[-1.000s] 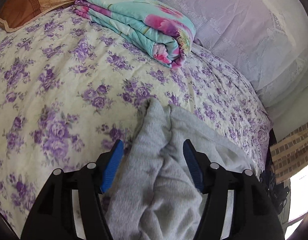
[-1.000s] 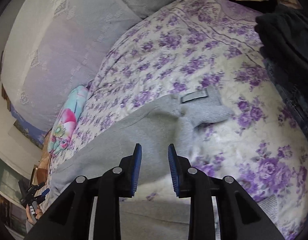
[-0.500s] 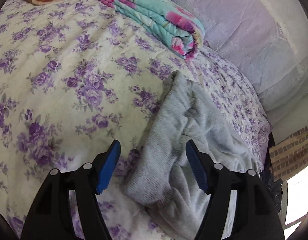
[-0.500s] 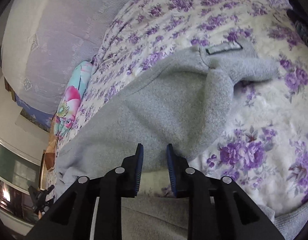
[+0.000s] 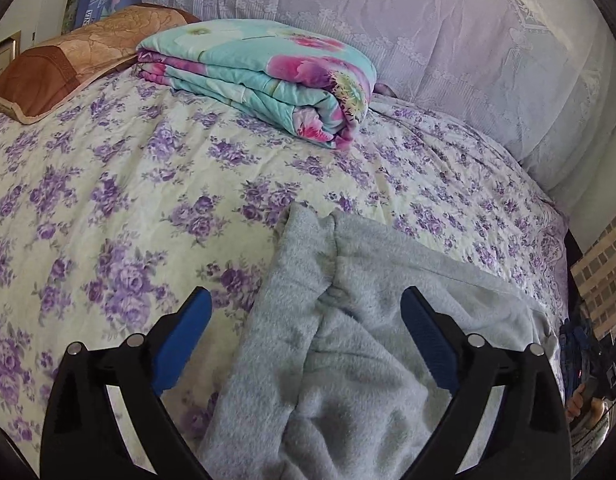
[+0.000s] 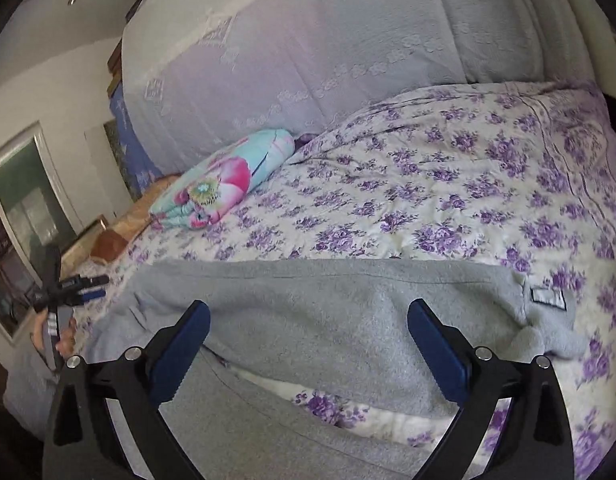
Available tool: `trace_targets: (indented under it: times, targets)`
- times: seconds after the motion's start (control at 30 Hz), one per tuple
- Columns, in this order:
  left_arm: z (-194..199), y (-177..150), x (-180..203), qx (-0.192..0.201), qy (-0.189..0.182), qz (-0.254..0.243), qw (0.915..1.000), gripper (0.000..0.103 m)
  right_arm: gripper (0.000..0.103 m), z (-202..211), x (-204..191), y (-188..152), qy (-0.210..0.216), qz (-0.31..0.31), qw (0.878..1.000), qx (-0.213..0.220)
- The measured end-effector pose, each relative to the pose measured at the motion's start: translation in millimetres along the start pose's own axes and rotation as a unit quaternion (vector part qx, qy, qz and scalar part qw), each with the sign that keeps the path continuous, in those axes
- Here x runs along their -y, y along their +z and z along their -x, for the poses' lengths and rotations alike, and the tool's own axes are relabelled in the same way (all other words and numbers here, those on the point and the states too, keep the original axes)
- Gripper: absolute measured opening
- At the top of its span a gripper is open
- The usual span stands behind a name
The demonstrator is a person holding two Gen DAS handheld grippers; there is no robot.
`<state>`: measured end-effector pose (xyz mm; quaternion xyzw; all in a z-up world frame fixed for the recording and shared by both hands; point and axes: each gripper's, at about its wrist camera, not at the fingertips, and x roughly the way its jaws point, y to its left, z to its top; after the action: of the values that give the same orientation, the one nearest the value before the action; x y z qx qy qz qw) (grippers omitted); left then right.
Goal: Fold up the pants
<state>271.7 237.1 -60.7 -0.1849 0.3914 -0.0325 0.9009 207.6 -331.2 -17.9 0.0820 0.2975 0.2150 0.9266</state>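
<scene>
Grey fleece pants [image 5: 347,344] lie on the floral bedspread [image 5: 108,200], bunched at the near end with two leg ends pointing away. My left gripper [image 5: 304,320] is open, its blue pads on either side of the bunched fabric, holding nothing. In the right wrist view the pants [image 6: 347,312] lie across the bed with one layer folded over another, and a small label [image 6: 547,295] shows at the right end. My right gripper [image 6: 308,328] is open wide above the fold, empty. The left gripper [image 6: 74,286] shows at the far left of that view.
A folded teal and pink quilt [image 5: 264,80] lies at the back of the bed, also in the right wrist view [image 6: 224,176]. A brown pillow [image 5: 76,60] lies at the back left. A pale lace-covered headboard [image 5: 427,40] rises behind. The bed's edge drops off at right [image 5: 563,240].
My right gripper has opened wide from nearly shut and let the pants go. Both grippers have pulled back and tilted up. The left gripper stays open.
</scene>
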Motion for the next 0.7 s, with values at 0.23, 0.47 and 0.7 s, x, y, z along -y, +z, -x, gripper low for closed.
trace_targets:
  times: [0.23, 0.47, 0.7]
  targets:
    - [-42.4, 28.3, 9.4, -0.043, -0.009, -0.018, 0.9989, 0.093, 0.084, -56.9, -15.9, 36.1, 0.023, 0.088, 0.994, -0.060]
    - [-73.5, 34.4, 12.4, -0.069, -0.023, -0.036, 0.9967, 0.093, 0.046, -143.3, -8.5, 52.6, 0.046, 0.141, 0.979, -0.138]
    - [-107.9, 31.8, 1.5, -0.110, -0.065, -0.019, 0.9916, 0.093, 0.046, -203.9, -0.4, 63.8, 0.080, 0.202, 0.958, -0.185]
